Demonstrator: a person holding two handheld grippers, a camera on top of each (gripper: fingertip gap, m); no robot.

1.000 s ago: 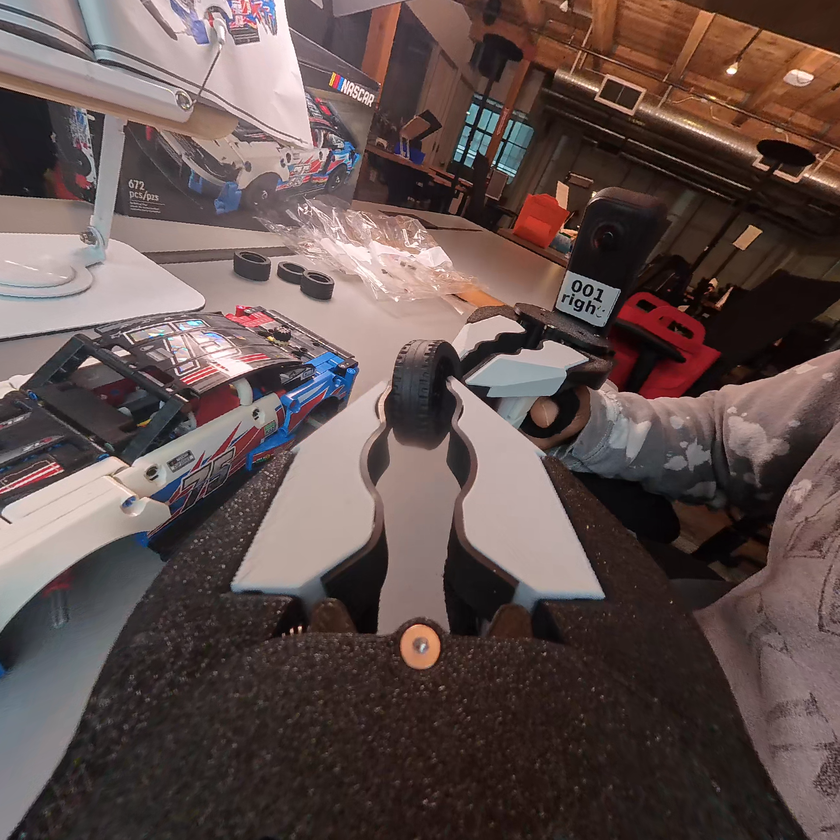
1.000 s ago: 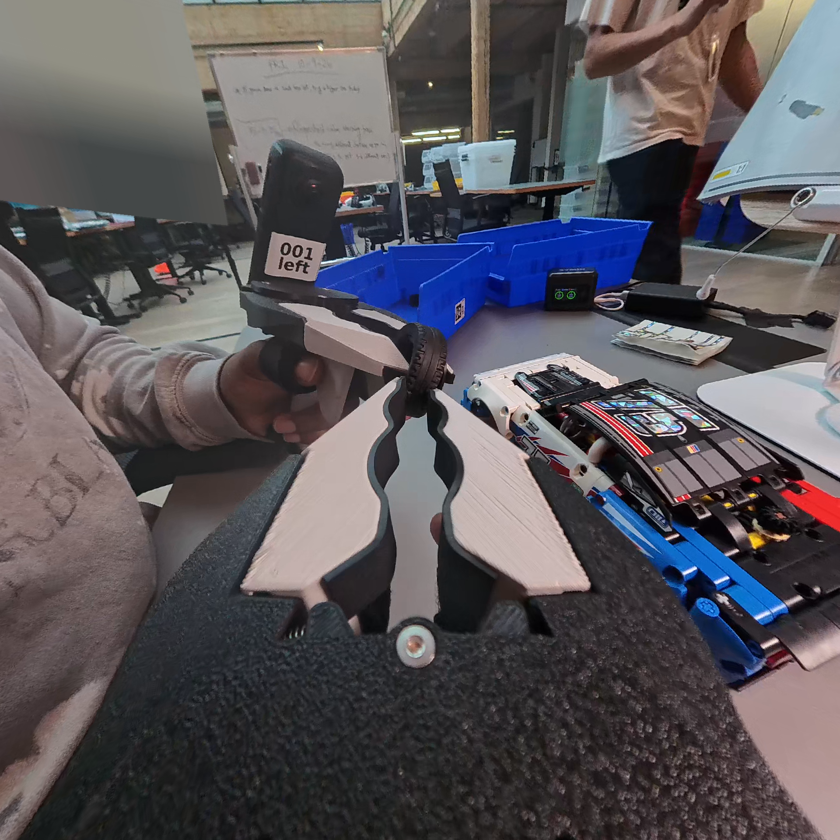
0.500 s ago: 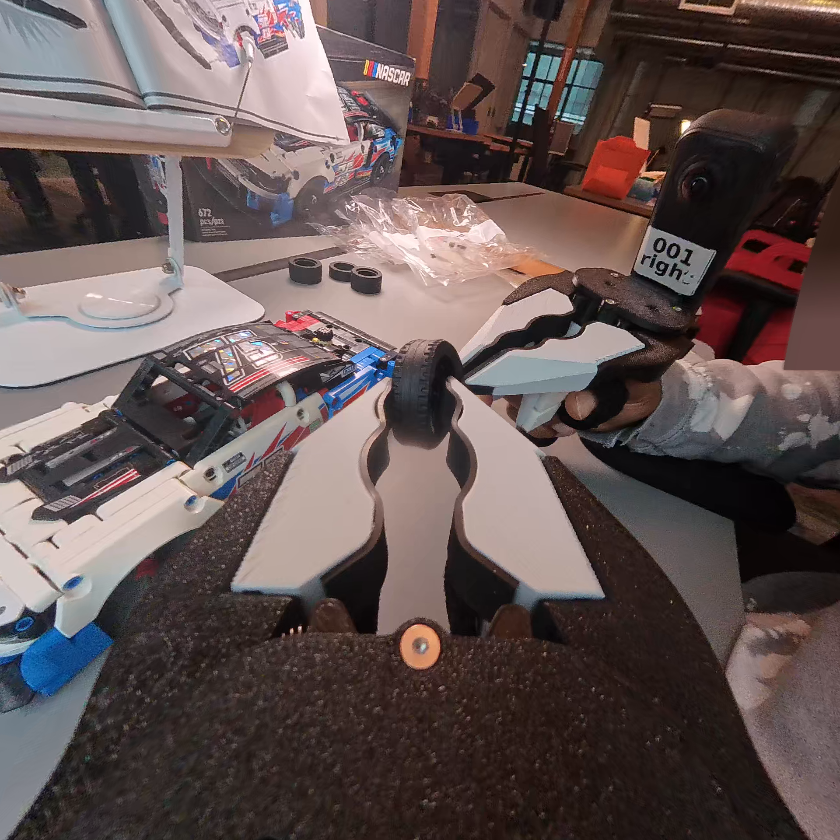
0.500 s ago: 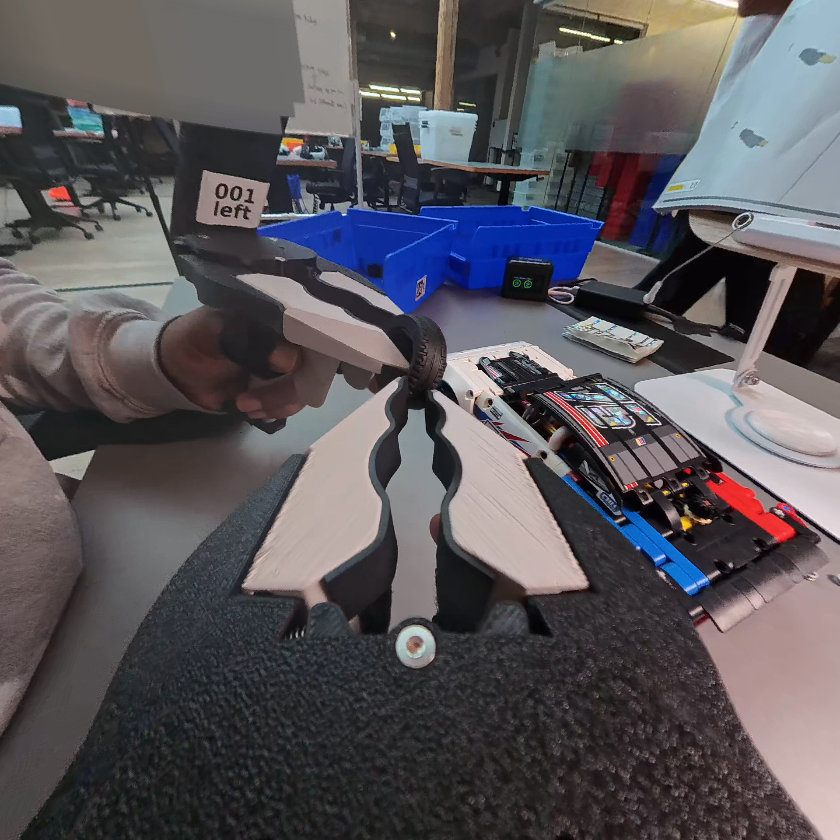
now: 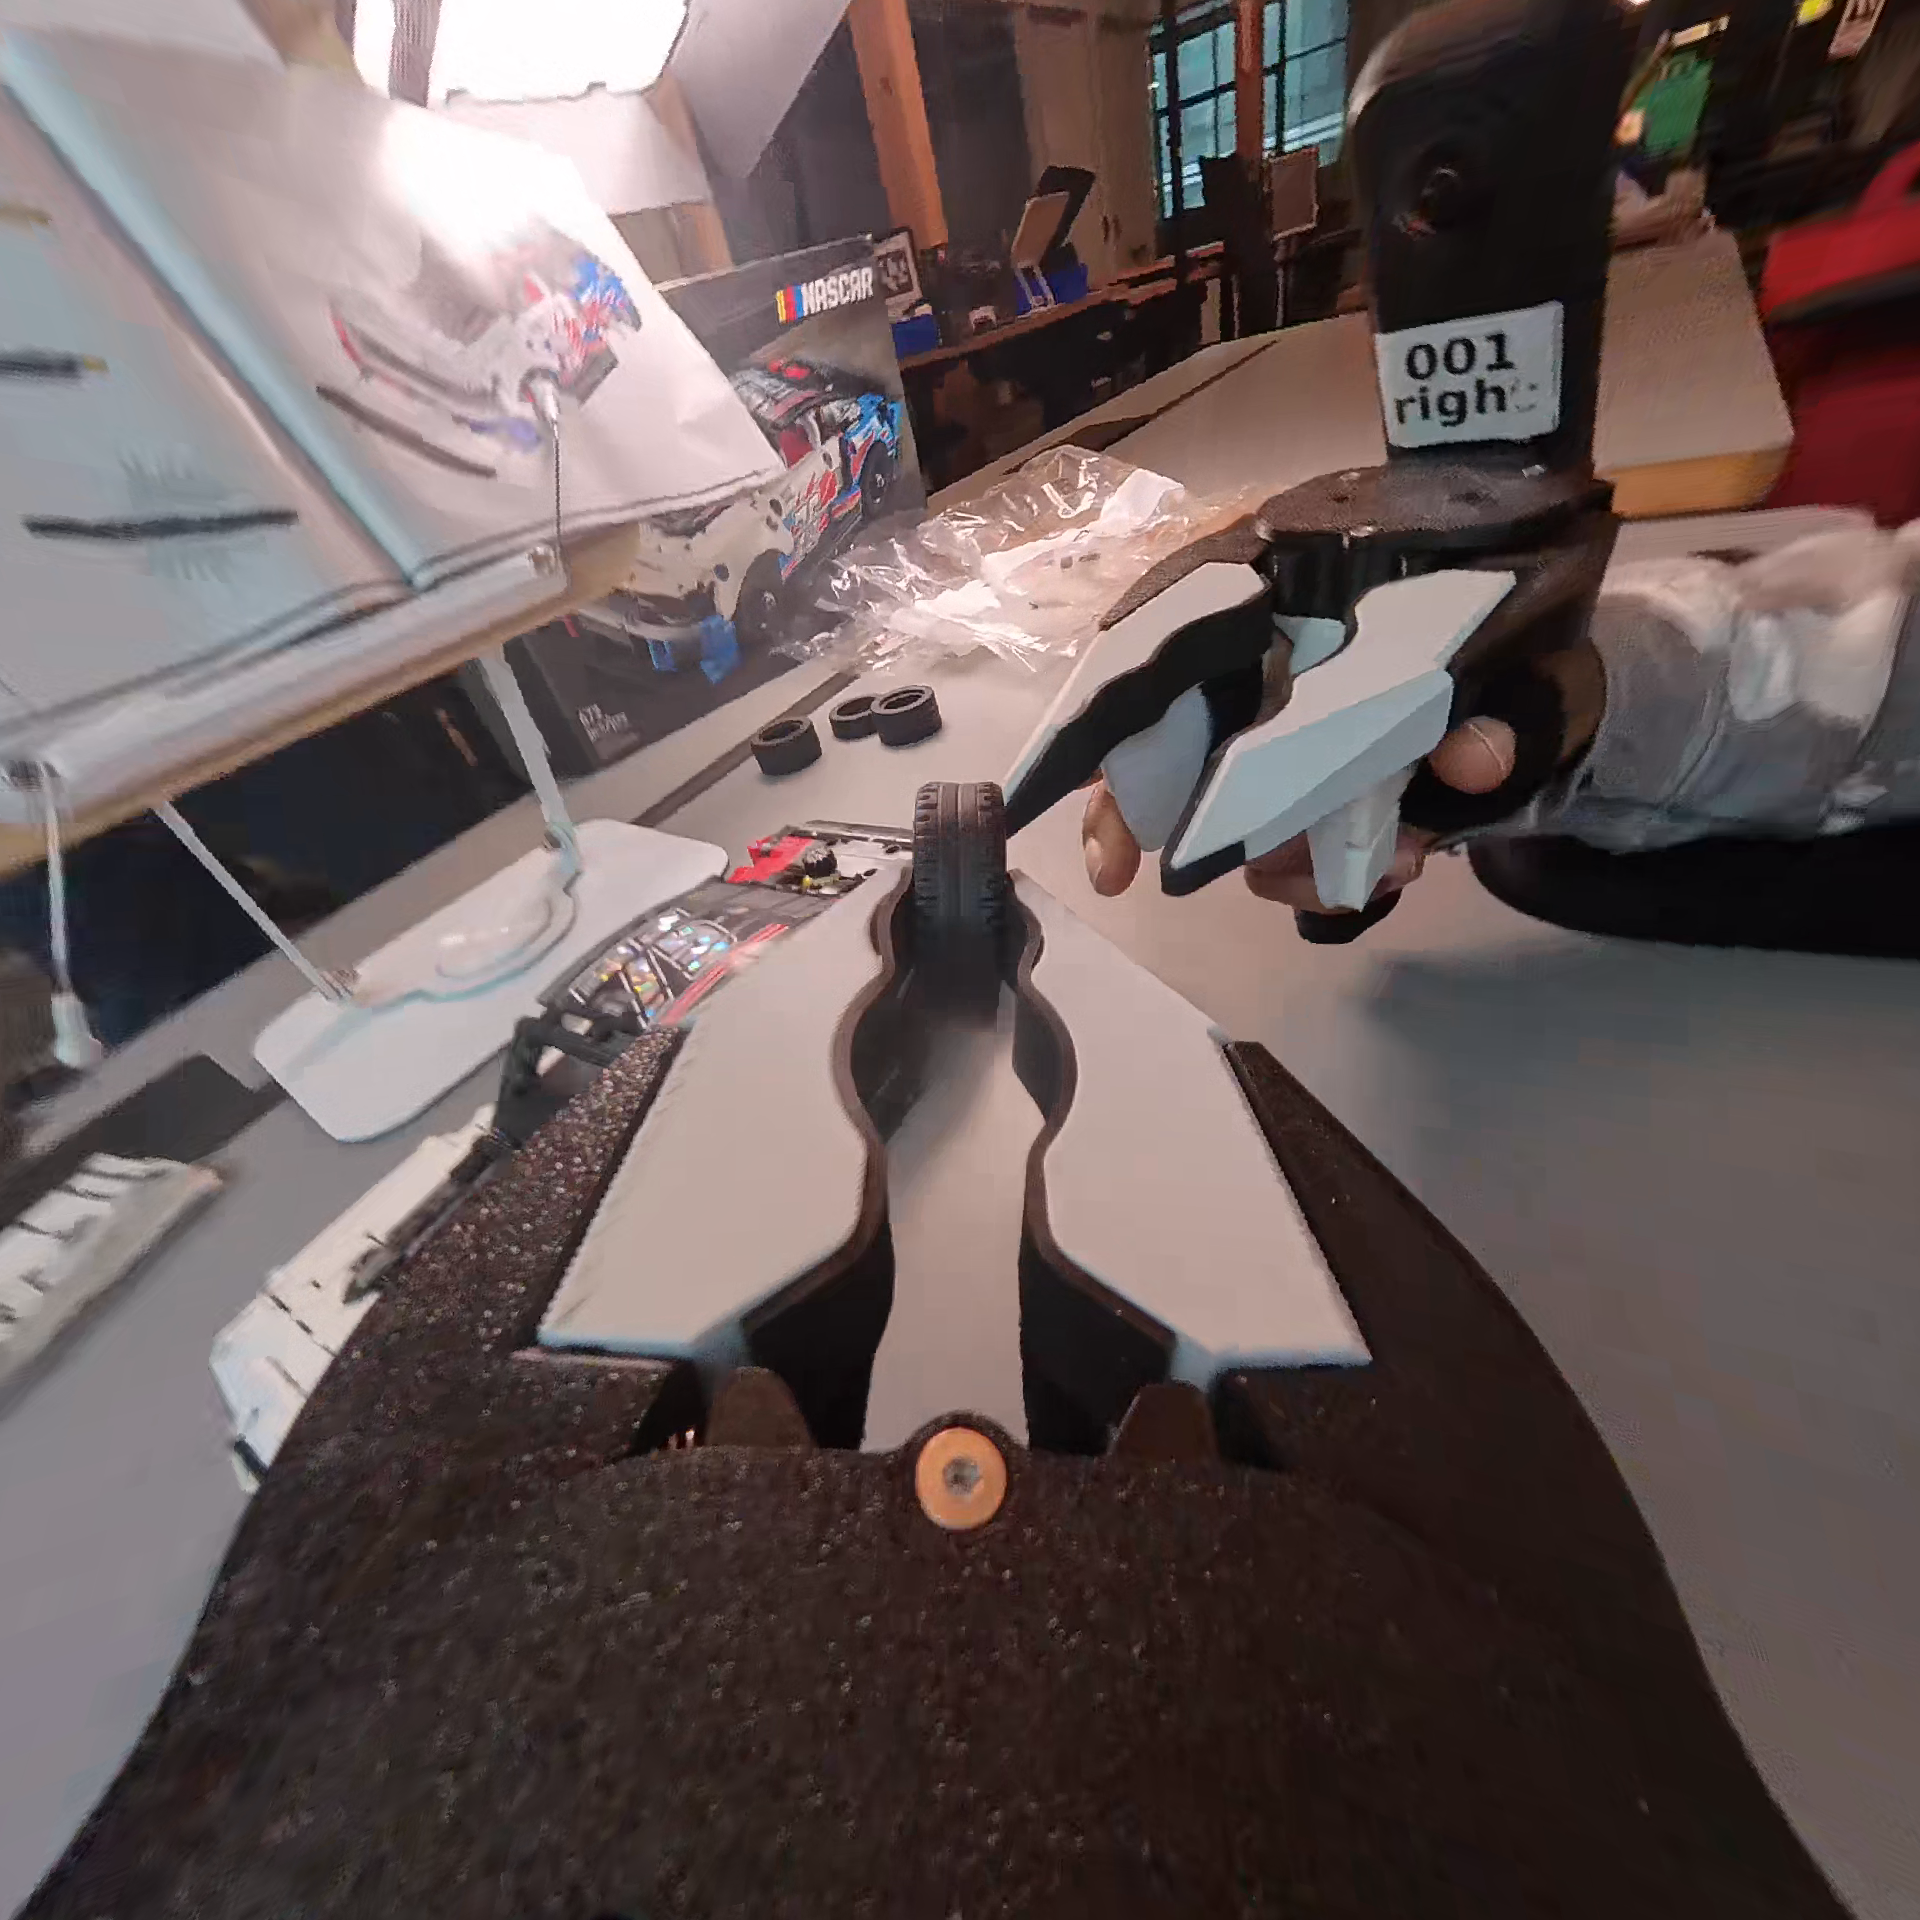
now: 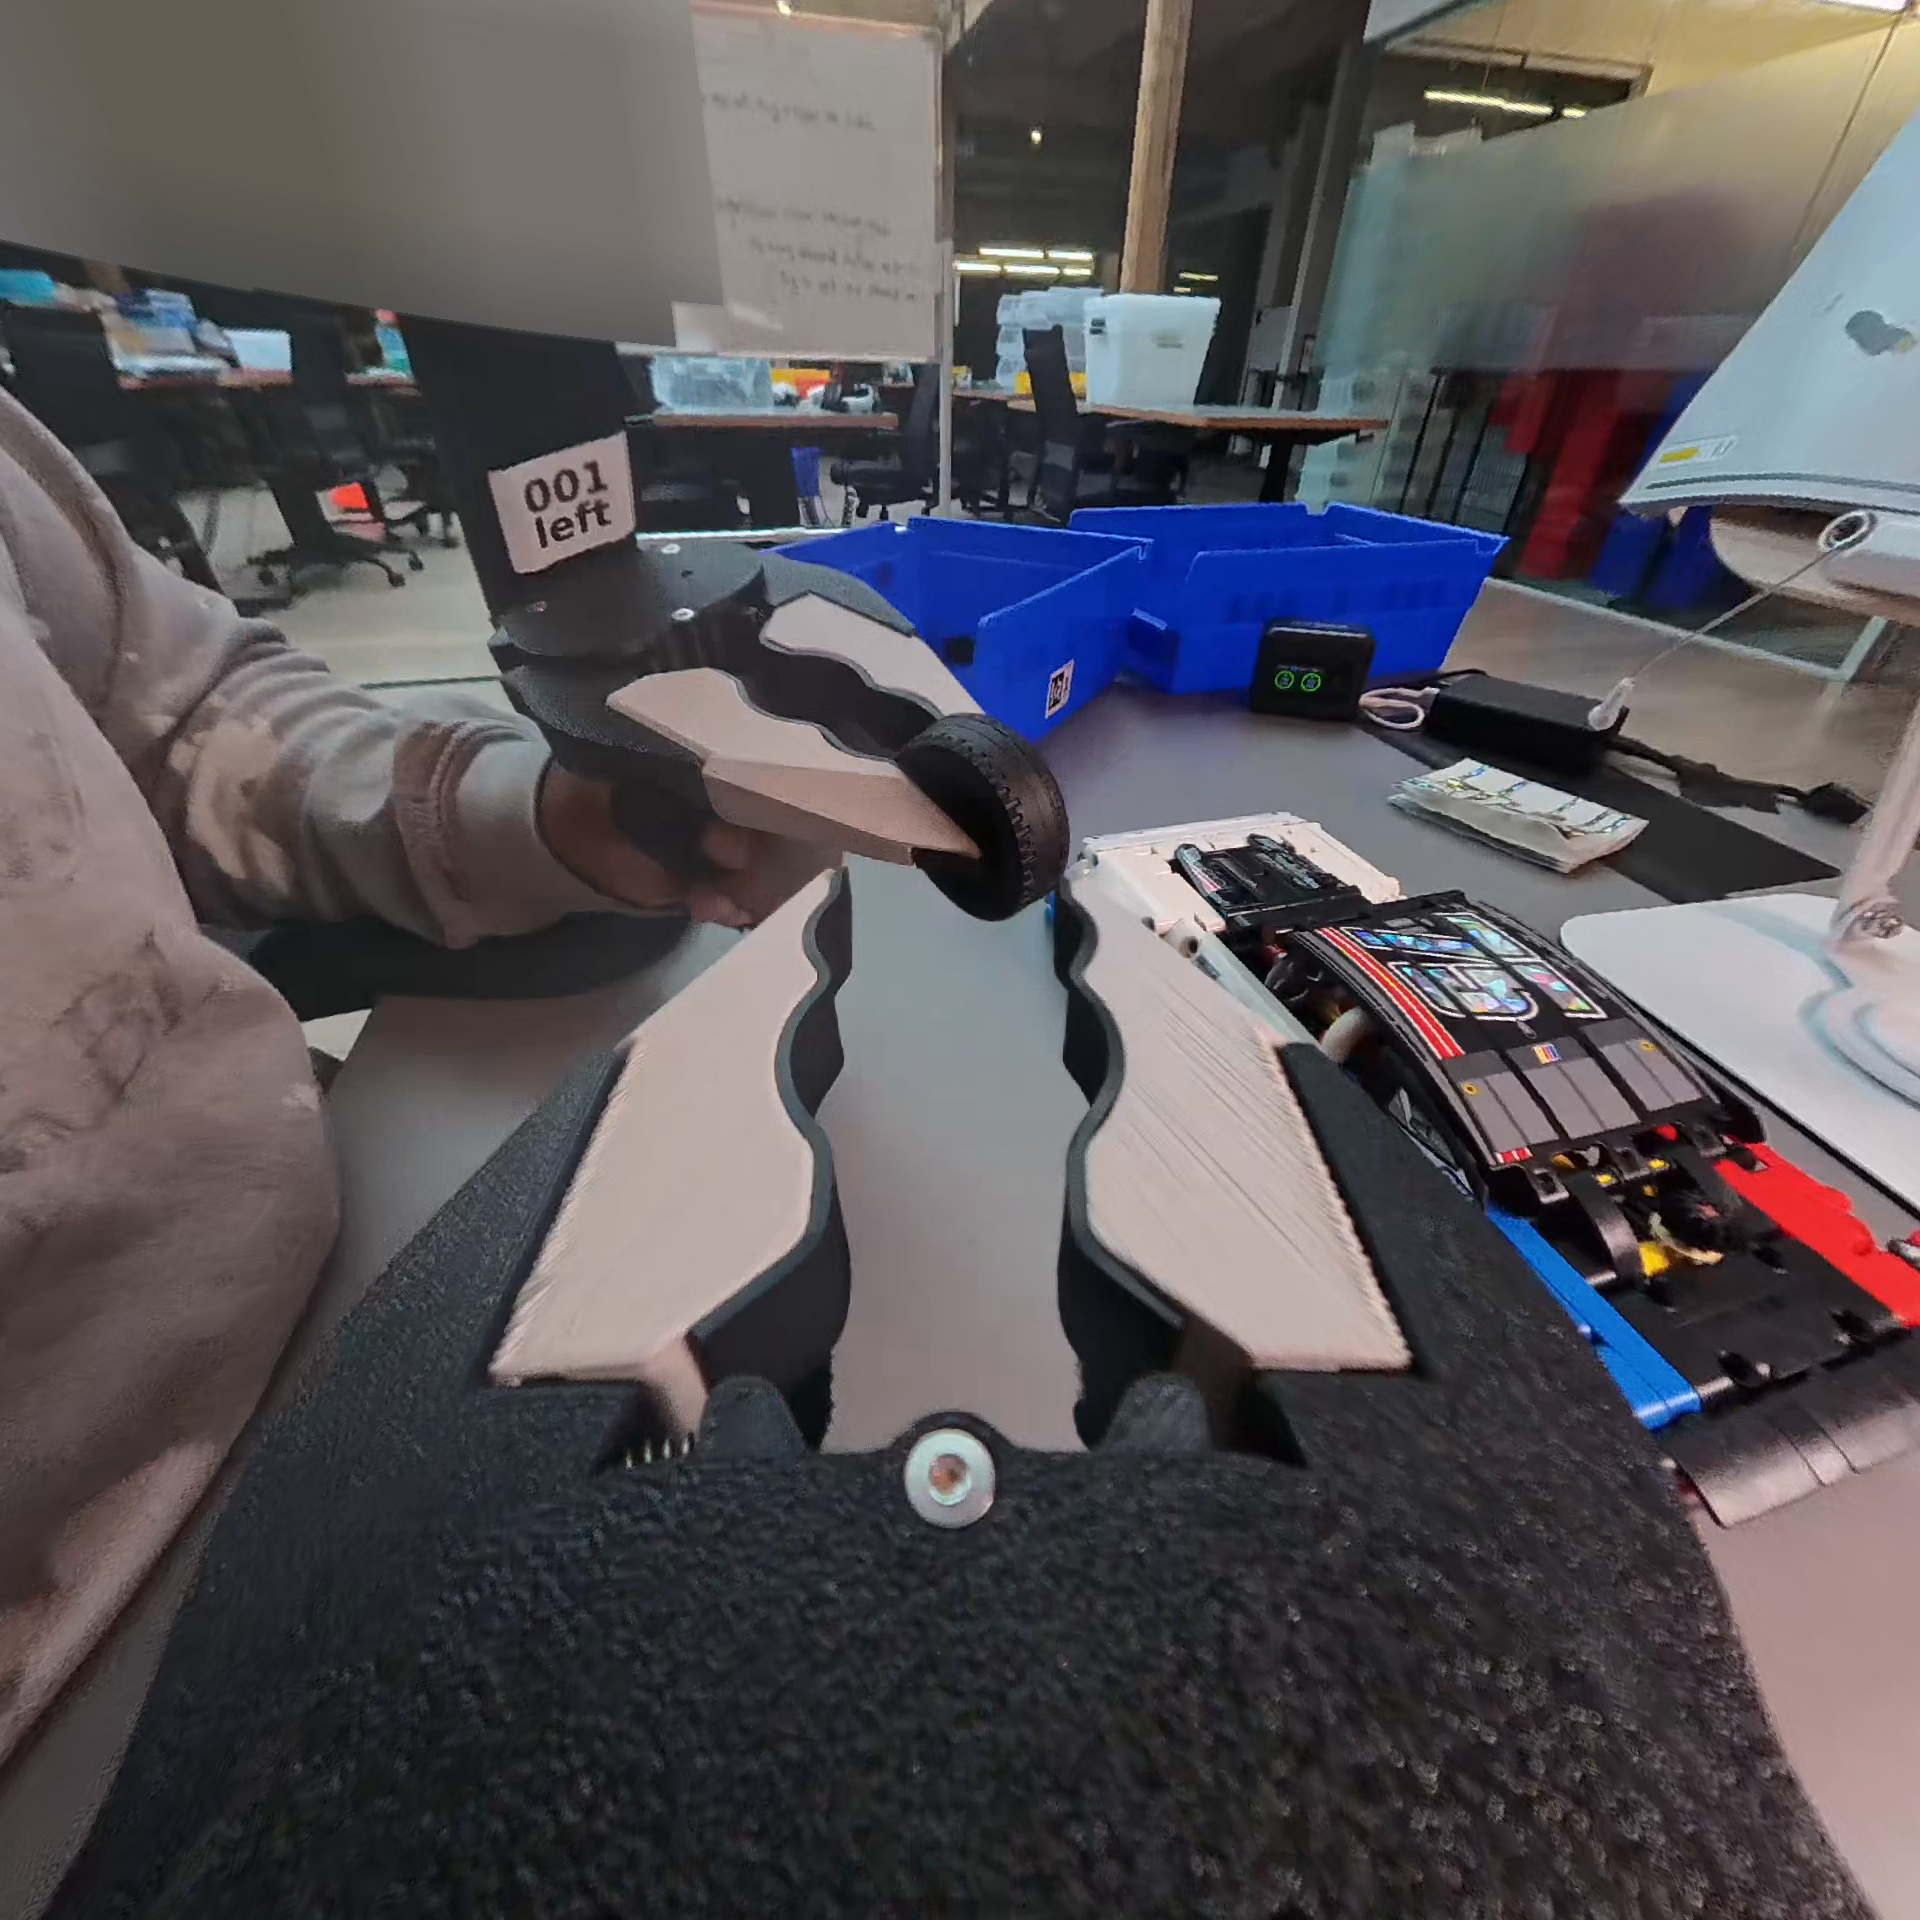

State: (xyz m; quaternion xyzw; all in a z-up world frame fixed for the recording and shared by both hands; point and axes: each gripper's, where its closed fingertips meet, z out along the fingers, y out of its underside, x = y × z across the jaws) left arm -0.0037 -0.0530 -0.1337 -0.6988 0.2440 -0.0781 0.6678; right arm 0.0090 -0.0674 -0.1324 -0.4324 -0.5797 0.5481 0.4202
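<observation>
The left gripper is clenched on a small black wheel, pinching the tread between its two fingertips, with the wheel upright and its faces toward left and right in the left wrist view. The right wrist view confirms the hold: the wheel sits at the tips of the left gripper, above the grey table and just beside the white front end of the brick-built race car.

The right gripper is released, its jaws spread wide with nothing between them. In the left wrist view one fingertip of the right gripper lies just beside the right face of the wheel; contact cannot be confirmed.

Three loose black tyres lie on the table farther off, near a crumpled clear plastic bag and the car's printed box. An instruction booklet on a white stand rises at the left. Two blue bins stand at the far side.

Judgement on handling: the pinch bears on a rounded tread, so the wheel may twist or squirt out if pushed sideways. Pressure from the free gripper is best applied squarely to the wheel's face, along its axis, while the clenched gripper holds firm.
</observation>
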